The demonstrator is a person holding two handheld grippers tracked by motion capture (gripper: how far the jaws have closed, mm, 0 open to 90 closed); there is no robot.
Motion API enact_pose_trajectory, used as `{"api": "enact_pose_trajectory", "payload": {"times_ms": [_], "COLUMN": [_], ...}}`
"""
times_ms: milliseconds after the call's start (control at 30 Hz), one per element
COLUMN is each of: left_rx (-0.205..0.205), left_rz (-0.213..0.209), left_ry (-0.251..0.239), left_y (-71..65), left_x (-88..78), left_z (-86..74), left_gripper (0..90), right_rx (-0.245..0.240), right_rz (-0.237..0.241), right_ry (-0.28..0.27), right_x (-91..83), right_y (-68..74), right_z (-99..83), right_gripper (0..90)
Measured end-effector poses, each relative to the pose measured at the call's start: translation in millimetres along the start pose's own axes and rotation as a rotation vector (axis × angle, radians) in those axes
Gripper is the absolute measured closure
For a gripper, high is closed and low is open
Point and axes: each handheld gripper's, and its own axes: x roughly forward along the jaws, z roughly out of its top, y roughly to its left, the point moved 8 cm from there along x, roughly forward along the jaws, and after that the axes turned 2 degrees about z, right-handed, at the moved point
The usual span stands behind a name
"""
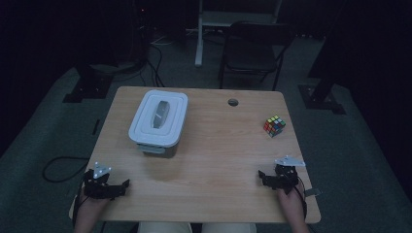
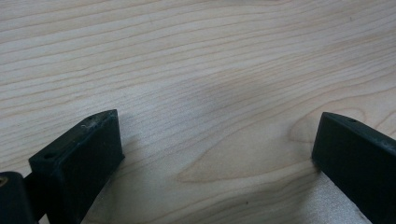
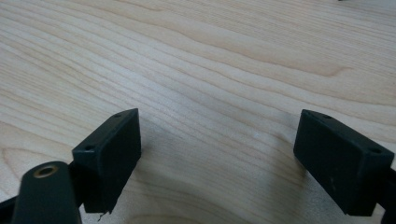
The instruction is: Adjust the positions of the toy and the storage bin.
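On the wooden table [image 1: 218, 145] a white lidded container [image 1: 159, 119] sits at the back left. A multicoloured puzzle cube [image 1: 274, 125] rests at the right. My left gripper [image 1: 121, 187] lies low at the table's front left corner, jaws wide apart, open. Its own view has bare wood between the two black fingers [image 2: 79, 158]; the left gripper [image 2: 217, 126] holds nothing. My right gripper [image 1: 263, 177] rests near the front right edge, open too. Bare tabletop lies between its fingers [image 3: 343, 158], and the right gripper [image 3: 219, 126] has nothing in it.
A round cable hole [image 1: 233, 102] is in the table near the back edge. Behind the table stand a dark chair [image 1: 252, 48] and a white frame [image 1: 200, 34]. Cables [image 1: 63, 167] lie on the grey floor at the left.
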Motion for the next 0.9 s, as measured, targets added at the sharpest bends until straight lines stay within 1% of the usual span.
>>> {"api": "enact_pose_trajectory", "payload": {"times_ms": [200, 367, 500, 533, 600, 700, 733, 833, 900], "left_rx": [-0.001, 0.007, 0.014, 0.016, 0.007, -0.011, -0.009, 0.000, 0.000], "left_rz": [0.002, -0.007, -0.011, -0.016, -0.021, -0.035, -0.034, -0.015, -0.021], "left_ry": [0.002, 0.000, 0.003, 0.002, -0.003, -0.013, -0.010, -0.011, -0.009], "left_y": [0.5, 0.6, 1.6, 2.5, 3.6, 5.1, 6.0, 7.5, 7.3], "left_x": [-0.1, 0.5, 0.9, 1.6, 2.8, 4.8, 5.4, 7.9, 9.4], "left_z": [0.0, 0.7, 1.1, 1.9, 3.6, 6.8, 7.5, 10.0, 11.6], "left_gripper": [2.4, 2.4, 2.4, 2.4, 2.4, 2.6, 2.8, 2.8, 2.8], "right_rx": [-0.001, 0.000, 0.016, 0.022, 0.041, 0.034, 0.038, 0.042, 0.031], "right_rz": [0.000, 0.000, -0.015, -0.021, -0.041, -0.036, -0.036, -0.044, -0.034], "right_ry": [0.001, 0.002, 0.003, 0.005, 0.006, 0.006, 0.006, 0.004, 0.005], "right_x": [0.0, 0.0, 0.2, 0.7, 3.0, 5.2, 6.0, 9.8, 13.3], "right_y": [0.1, 0.1, 1.0, 1.7, 3.9, 6.3, 7.2, 10.5, 15.5], "right_z": [0.0, 0.0, 0.1, 0.3, 2.3, 4.3, 5.0, 8.8, 12.0], "right_gripper": [14.6, 14.6, 13.9, 13.0, 12.7, 12.7, 12.7, 12.7, 12.9]}}
